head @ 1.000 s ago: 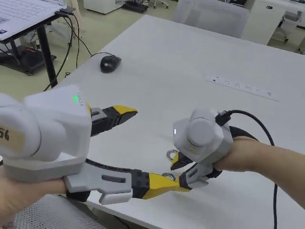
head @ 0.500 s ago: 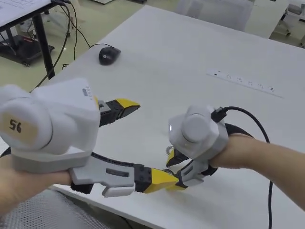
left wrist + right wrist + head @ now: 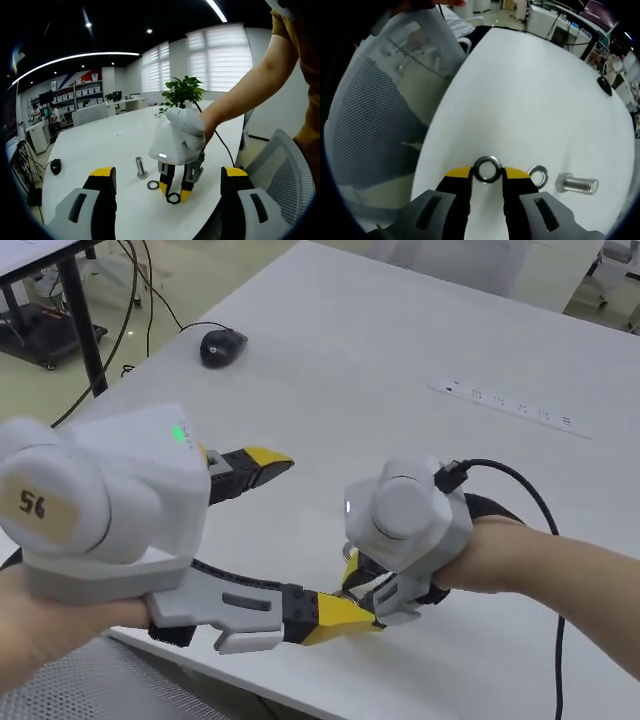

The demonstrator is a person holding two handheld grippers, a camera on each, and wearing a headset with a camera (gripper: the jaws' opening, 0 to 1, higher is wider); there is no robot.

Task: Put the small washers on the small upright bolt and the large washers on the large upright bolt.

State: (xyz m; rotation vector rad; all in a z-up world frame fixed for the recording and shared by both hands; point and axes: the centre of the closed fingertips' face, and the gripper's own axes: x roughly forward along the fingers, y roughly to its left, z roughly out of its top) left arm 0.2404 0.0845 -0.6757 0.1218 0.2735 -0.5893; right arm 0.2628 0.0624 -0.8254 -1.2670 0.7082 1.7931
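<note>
My right gripper (image 3: pixel 175 192) points down at the white table (image 3: pixel 400 360) and is shut on a steel washer (image 3: pixel 487 169), pinched edge-on between its yellow fingertips. In the head view the right gripper (image 3: pixel 358 585) sits just past the lower jaw of the left one. A second washer (image 3: pixel 538 176) lies flat on the table beside the held one, also seen as a ring (image 3: pixel 153 185). A steel bolt (image 3: pixel 141 166) stands upright just behind it. My left gripper (image 3: pixel 305 537) is open, its jaws wide apart on either side of the right gripper, holding nothing.
A black mouse (image 3: pixel 222 343) lies at the table's far left and a white power strip (image 3: pixel 510 407) at the far right. A mesh chair (image 3: pixel 385 115) stands off the near table edge. A black cable (image 3: pixel 540 510) runs from the right gripper.
My right gripper has shifted slightly left with the washer in it. The left gripper has stayed open and hardly moved. The head camera has tilted a little.
</note>
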